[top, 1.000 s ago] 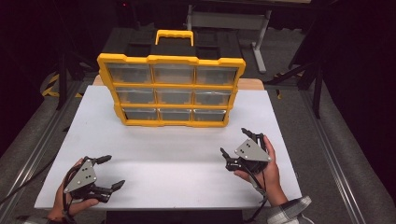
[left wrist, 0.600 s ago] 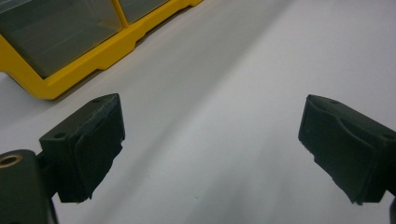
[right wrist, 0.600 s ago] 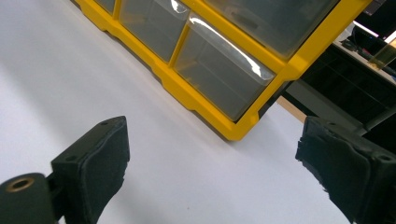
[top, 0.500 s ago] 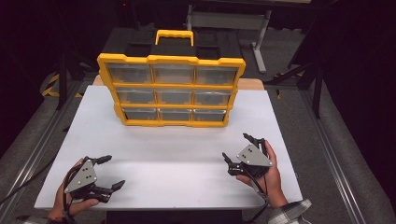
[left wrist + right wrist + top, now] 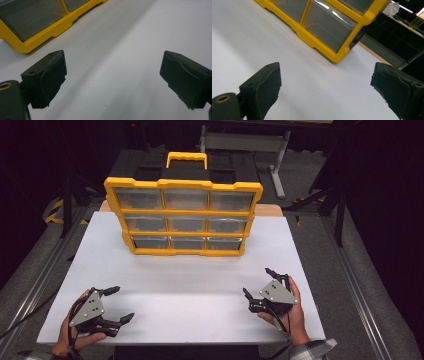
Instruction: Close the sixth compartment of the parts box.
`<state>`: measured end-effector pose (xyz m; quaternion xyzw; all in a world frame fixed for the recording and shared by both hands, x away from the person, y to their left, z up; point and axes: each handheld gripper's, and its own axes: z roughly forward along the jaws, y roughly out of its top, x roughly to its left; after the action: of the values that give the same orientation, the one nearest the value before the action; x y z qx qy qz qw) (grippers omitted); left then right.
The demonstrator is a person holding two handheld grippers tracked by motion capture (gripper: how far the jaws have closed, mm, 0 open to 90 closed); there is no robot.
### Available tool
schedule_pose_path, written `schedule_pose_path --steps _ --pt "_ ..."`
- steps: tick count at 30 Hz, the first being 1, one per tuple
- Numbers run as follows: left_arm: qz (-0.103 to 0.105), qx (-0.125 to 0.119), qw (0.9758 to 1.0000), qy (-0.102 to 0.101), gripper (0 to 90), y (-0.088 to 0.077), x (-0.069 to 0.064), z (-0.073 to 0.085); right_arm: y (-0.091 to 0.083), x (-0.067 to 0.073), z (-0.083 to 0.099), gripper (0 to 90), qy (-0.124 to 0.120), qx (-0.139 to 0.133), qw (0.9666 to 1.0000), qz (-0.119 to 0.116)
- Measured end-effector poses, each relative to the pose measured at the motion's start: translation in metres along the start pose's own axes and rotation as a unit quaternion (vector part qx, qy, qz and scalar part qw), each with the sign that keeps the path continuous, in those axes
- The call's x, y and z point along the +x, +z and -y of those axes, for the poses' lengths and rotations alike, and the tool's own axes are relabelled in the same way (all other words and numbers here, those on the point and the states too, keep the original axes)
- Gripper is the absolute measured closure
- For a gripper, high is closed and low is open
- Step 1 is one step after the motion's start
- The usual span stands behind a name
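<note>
The organizer box [image 5: 182, 215], yellow-framed with a black top and a yellow handle [image 5: 186, 158], stands upright at the upper centre of the high view, on the far half of the white tabletop [image 5: 200, 280]. Its front shows nine clear drawers [image 5: 185, 222] in three rows of three. No brand, label or writing can be read on the box, the drawers or the tabletop. The left tongs [image 5: 116, 304] sit at the lower left of the high view, held in a hand [image 5: 75, 337], jaws spread wide and gripping nothing. The right tongs [image 5: 257, 282] sit at the lower right, held in a hand [image 5: 290, 315], jaws likewise spread and unloaded. Both are well apart from the box. In the left gripper view, the box's lower corner occupies the upper left; in the right gripper view, the box runs across the top.
</note>
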<state>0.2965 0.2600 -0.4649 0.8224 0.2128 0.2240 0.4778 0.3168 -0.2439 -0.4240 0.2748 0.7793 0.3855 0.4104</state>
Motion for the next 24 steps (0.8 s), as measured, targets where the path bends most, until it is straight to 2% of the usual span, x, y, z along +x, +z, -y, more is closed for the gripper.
schedule_pose_path --steps 7,15,18,19,22,24 --pt "-0.002 0.002 1.0 0.0 8.1 0.0 0.0 0.0 -0.003 -0.002 0.017 9.3 0.019 0.007 0.9998 0.002" --pt "-0.003 -0.001 1.0 0.001 8.1 0.0 0.001 0.0 -0.01 -0.005 0.034 9.1 0.037 0.0 0.9993 0.001" --pt "-0.004 -0.001 1.0 0.002 8.1 -0.001 0.001 0.0 -0.011 -0.006 0.041 8.7 0.047 0.005 0.9989 -0.001" --pt "-0.005 -0.001 1.0 0.002 8.1 -0.001 0.001 0.0 -0.011 -0.007 0.046 8.4 0.06 0.01 0.9981 -0.008" --pt "-0.003 -0.009 1.0 0.0 8.1 0.0 0.001 -0.001 -0.013 -0.01 0.052 7.1 0.079 0.013 0.9968 -0.005" --pt "-0.003 -0.01 0.9999 0.0 8.0 0.0 0.001 -0.001 -0.013 -0.01 0.055 6.1 0.08 0.015 0.9967 -0.006"
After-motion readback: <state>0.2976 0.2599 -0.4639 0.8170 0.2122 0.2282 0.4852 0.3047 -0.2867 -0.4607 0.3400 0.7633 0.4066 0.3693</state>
